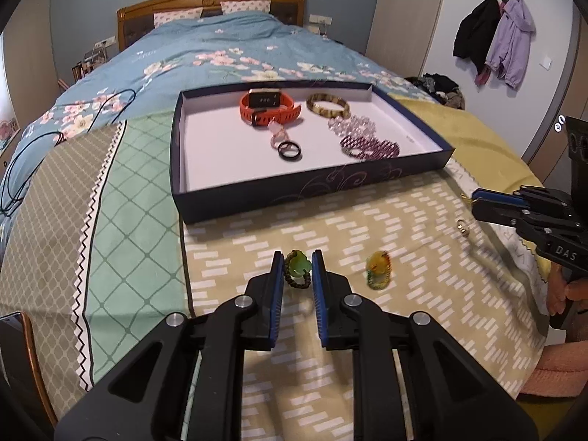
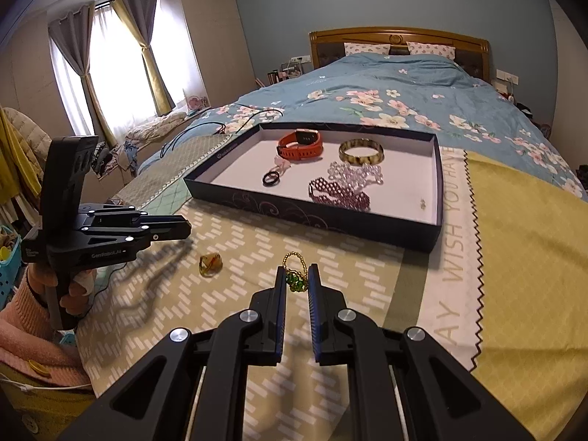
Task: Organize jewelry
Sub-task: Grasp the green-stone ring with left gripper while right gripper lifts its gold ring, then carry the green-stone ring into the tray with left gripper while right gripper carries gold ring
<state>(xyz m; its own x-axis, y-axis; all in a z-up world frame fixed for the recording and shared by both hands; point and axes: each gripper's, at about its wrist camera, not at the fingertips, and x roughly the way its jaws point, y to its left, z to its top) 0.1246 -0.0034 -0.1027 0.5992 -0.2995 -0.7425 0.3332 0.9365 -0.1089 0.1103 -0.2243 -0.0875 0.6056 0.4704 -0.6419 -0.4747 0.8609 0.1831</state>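
Observation:
A dark blue tray (image 1: 305,189) with a white floor lies on the bed; it holds an orange watch (image 1: 267,107), a tortoiseshell bangle (image 1: 327,104), clear and purple bead bracelets (image 1: 369,146) and a black ring (image 1: 289,150). The tray also shows in the right wrist view (image 2: 316,220). My left gripper (image 1: 297,270) is shut on a green-stone bead bracelet (image 1: 298,269) just above the cloth. My right gripper (image 2: 297,282) is shut on a gold-chain green-bead piece (image 2: 296,279). A yellow pendant (image 1: 378,270) and a small gold ring (image 1: 463,227) lie on the cloth.
The patterned cloth (image 1: 367,220) covers the bed's foot, over a blue floral quilt (image 1: 205,51). Black cables (image 1: 33,154) lie at the left. The right gripper (image 1: 476,204) shows at the right edge of the left wrist view. Coats (image 1: 492,36) hang on the wall.

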